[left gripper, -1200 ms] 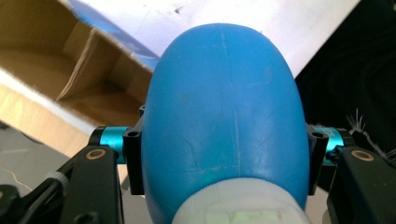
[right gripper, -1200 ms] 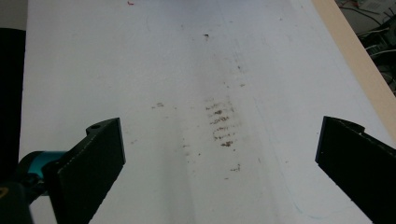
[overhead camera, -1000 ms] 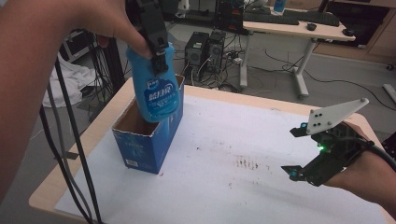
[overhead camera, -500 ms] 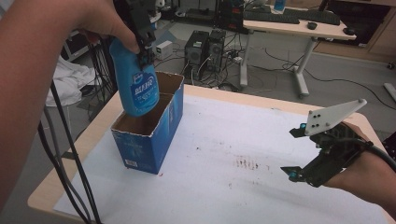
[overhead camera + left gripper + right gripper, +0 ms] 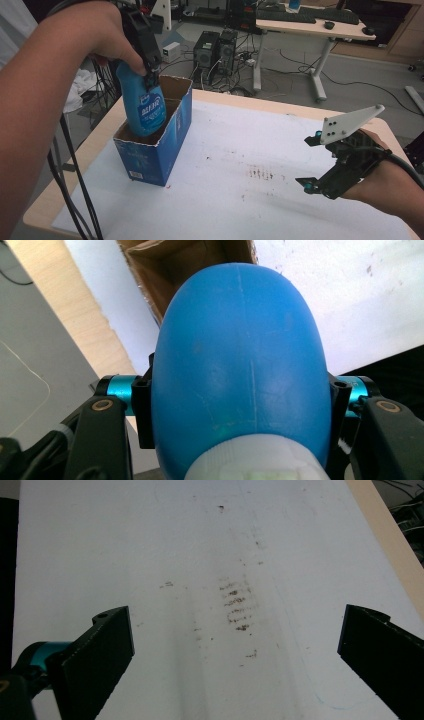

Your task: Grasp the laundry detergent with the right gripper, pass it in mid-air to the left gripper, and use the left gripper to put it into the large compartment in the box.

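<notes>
Blue bottle [image 5: 145, 107] clamped near its white cap in my left tool [image 5: 149, 75], lower half already inside the open cardboard box [image 5: 165, 145] at the tabletop's [image 5: 240, 145] left edge; my right tool [image 5: 312, 162] sits well right of the box, jaws wide, holding nothing.

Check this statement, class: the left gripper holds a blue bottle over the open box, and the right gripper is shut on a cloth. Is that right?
One part is wrong. The right gripper holds no cloth: the right gripper view shows its jaws wide apart with nothing between them, above the stained white table. The rest stands: the left gripper holds the blue bottle over the open box.
</notes>
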`<state>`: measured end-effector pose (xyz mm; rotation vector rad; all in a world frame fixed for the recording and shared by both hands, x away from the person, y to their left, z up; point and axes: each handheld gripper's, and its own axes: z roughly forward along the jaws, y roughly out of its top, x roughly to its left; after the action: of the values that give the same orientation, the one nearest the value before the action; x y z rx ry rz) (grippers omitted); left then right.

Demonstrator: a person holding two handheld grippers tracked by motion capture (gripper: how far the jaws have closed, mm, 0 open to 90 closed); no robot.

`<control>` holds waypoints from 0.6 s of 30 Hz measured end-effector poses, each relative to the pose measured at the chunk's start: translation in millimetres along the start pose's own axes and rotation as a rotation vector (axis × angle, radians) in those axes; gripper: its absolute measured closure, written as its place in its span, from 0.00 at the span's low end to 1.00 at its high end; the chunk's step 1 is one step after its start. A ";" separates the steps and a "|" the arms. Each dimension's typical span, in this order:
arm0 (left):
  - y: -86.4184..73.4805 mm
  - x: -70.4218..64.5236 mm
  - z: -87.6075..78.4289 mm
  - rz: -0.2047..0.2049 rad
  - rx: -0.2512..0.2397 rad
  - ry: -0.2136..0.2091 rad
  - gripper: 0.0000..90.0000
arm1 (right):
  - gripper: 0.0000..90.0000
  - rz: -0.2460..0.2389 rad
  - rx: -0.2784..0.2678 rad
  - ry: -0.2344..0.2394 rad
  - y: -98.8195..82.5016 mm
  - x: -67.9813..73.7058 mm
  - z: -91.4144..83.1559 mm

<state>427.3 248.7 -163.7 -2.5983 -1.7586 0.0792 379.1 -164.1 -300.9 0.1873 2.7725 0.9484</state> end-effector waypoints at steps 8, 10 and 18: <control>5.1 3.7 33.0 0.086 0.032 -0.016 0.43 | 0.01 0.008 0.008 0.002 -1.9 0.8 0.7; 6.6 4.3 40.7 0.104 0.040 -0.019 0.43 | 0.01 0.010 0.012 0.002 -2.2 1.2 1.2; 11.4 5.4 64.8 0.241 0.018 -0.002 0.43 | 0.01 0.009 0.029 0.004 -2.2 2.6 3.5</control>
<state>437.1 247.8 -228.9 -2.7834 -1.4298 0.0978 377.3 -163.3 -305.3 0.2028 2.7921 0.9124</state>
